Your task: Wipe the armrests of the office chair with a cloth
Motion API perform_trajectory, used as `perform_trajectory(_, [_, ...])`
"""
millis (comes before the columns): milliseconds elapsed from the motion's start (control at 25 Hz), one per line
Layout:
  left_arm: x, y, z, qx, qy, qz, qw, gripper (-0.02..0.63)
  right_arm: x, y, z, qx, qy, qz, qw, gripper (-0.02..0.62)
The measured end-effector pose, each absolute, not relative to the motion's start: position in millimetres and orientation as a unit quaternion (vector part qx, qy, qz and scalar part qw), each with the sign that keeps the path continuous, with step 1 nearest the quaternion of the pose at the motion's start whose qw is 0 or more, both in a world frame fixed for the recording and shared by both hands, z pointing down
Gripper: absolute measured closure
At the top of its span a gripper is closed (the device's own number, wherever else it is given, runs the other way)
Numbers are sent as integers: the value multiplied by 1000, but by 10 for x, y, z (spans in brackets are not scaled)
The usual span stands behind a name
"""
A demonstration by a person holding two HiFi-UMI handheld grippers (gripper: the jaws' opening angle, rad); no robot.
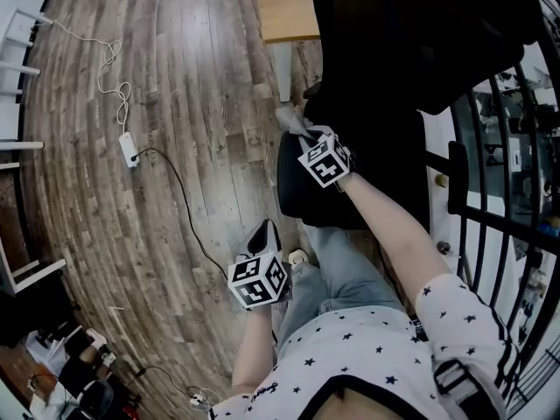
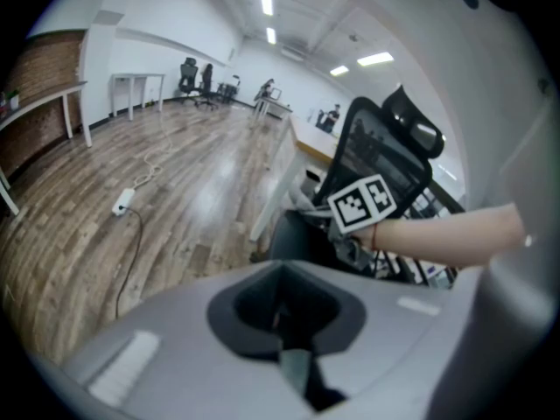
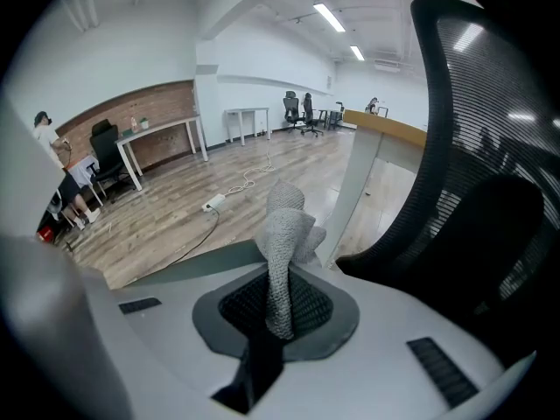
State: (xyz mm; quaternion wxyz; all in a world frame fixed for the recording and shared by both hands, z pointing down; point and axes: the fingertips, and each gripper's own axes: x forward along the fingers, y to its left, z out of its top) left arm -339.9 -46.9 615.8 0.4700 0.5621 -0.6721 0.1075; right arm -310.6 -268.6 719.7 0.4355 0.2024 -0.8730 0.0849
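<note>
A black office chair point(image 1: 411, 42) with a mesh back stands at the upper right of the head view. My right gripper point(image 1: 304, 135) hovers over the left edge of its seat point(image 1: 293, 186), shut on a grey knitted cloth point(image 1: 290, 119). In the right gripper view the cloth point(image 3: 284, 234) stands up from between the jaws, and the chair back point(image 3: 490, 138) fills the right side. I cannot pick out the armrests against the black chair. My left gripper point(image 1: 264, 231) hangs lower, over the floor beside the person's leg, shut with nothing in it. The left gripper view shows the chair point(image 2: 381, 151) ahead.
A white power strip point(image 1: 129, 150) with trailing cables lies on the wood floor at left. A wooden desk point(image 1: 287, 7) stands beyond the chair. A black barred rack point(image 1: 490, 199) runs close along the right. White table legs point(image 1: 17, 145) line the left edge.
</note>
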Motion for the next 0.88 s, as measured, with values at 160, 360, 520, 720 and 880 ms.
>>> perform_trajectory(160, [-3387, -414, 6143, 562, -673, 107, 469, 604, -3107, -2614, 7194, 200, -873, 83, 437, 560])
perform_trajectory(360, [-3378, -329, 6117, 563, -674, 106, 466, 604, -3096, -2459, 7191, 194, -874, 86, 437, 560])
perform_trajectory(520, [-3373, -261, 6094, 565, -674, 106, 465, 604, -3078, -2324, 7192, 189, -874, 86, 439, 560])
perform_trajectory(720, [-3353, -157, 6065, 568, -673, 107, 462, 604, -3045, -2152, 7188, 189, -874, 88, 439, 560])
perform_trajectory(880, [-3299, -82, 6041, 570, -672, 107, 460, 604, -2974, -2035, 7179, 187, -873, 90, 442, 560])
